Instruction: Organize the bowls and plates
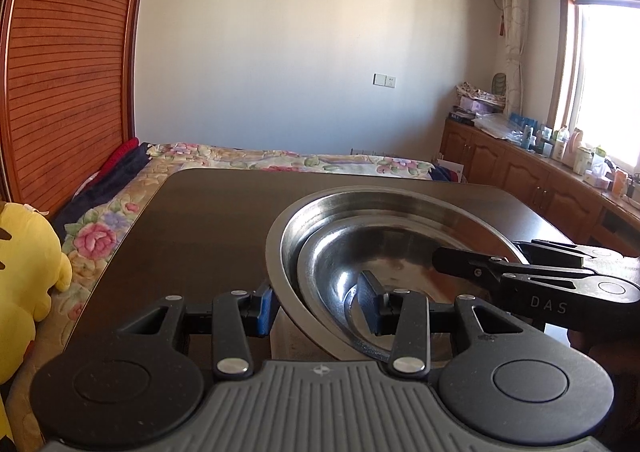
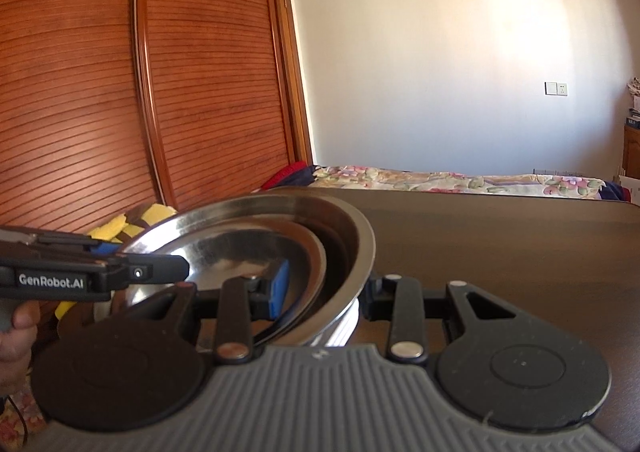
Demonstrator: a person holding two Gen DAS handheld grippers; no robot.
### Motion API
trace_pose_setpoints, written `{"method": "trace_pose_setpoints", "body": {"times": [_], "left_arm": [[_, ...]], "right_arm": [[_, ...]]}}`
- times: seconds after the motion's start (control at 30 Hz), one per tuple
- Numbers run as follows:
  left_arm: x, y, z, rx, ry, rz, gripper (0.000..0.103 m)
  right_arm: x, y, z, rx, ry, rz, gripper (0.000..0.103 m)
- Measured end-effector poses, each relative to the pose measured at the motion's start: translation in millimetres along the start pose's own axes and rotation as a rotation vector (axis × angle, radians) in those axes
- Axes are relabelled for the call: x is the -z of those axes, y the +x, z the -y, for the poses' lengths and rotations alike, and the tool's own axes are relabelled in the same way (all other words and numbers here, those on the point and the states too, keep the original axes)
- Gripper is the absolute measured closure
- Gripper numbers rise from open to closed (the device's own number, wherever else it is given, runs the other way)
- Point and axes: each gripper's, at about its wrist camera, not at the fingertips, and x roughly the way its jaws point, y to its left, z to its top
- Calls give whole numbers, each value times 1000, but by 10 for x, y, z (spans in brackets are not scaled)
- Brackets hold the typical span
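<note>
- Two steel bowls, nested: outer bowl (image 1: 280, 248) carrying a smaller inner bowl (image 1: 340, 252); stack sitting over the near part of the dark table (image 1: 200, 212), tilted in the right wrist view.
- White thing (image 2: 340, 326) showing under the stack; can't tell what it is, or whether the stack is resting on it.
- Left gripper (image 1: 316, 304) straddling the near-left rim, one blue pad (image 1: 264, 310) outside the wall, the other inside; looks like it's pinching both rims, though pad contact isn't fully clear.
- Right gripper (image 2: 320, 294) doing the same on the opposite side: one pad (image 2: 280, 288) inside, the other hidden behind the outer wall, so pinching is a judgement.
- Person's hand (image 2: 16, 336) showing at the left gripper's handle.
- Handling guess: thin steel, stiff, light, not fragile, but polished and slippery; inner bowl sitting loose, likely sliding or clanking if tipped.
- Best hold: the rolled rims, opposite sides, keeping the stack level.
</note>
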Motion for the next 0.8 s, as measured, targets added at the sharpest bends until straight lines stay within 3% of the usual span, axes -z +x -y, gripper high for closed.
{"method": "trace_pose_setpoints", "body": {"times": [0.73,0.8], "left_arm": [[100,11,12,-18,13,-4,59],[106,12,19,-24,17,-4,55]], "right_arm": [[47,82,-57,0,2,-32,64],[42,90,-61,1,1,-35,64]]}}
